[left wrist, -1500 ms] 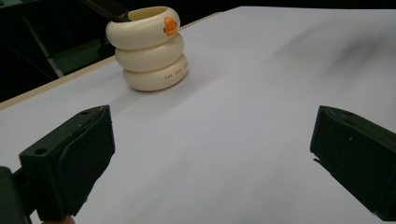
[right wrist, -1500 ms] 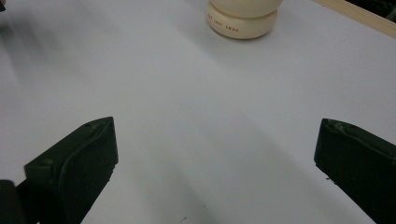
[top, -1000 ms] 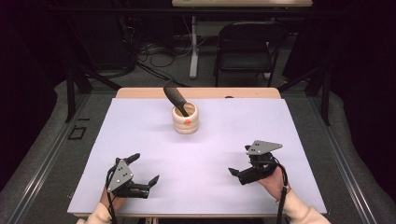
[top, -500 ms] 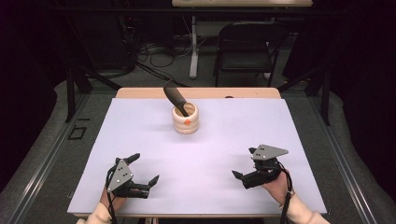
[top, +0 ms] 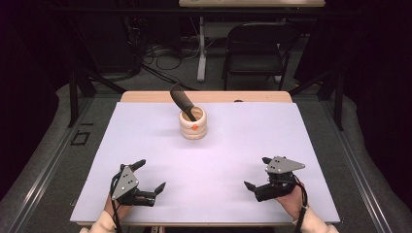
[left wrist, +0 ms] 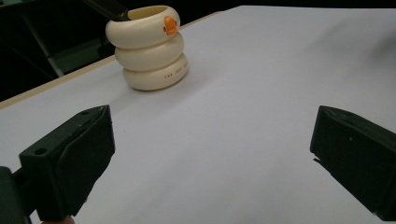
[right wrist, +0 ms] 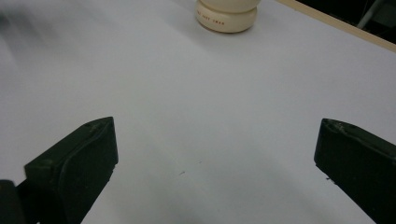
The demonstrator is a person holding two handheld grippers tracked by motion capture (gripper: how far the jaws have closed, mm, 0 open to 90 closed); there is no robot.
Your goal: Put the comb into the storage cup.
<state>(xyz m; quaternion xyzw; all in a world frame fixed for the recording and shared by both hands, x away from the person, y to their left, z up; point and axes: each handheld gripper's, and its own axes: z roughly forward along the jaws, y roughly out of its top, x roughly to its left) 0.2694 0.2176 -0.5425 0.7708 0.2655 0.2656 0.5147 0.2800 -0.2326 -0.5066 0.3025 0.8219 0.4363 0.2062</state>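
Pale lilac-white tabletop (top: 145,145) bare up front; cream three-ringed ceramic holder (top: 193,123) w/ black handled tool (top: 182,101) leaning inside sits far-centre, likely for reach by both; left gripper (top: 150,180) & right gripper (top: 258,173) rest near edge, jaws wide apart, empty.

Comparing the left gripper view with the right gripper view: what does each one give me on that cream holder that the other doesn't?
Left gripper view: the whole cream ringed holder, all three rings, its orange tab near the rim, and the dark tool leaning out of its top. Right gripper view: just the holder's bottom ring with red lettering, cut off at the frame's top, plus the table's wooden far edge. Both: open tongs over the white table sheet, holding nothing.
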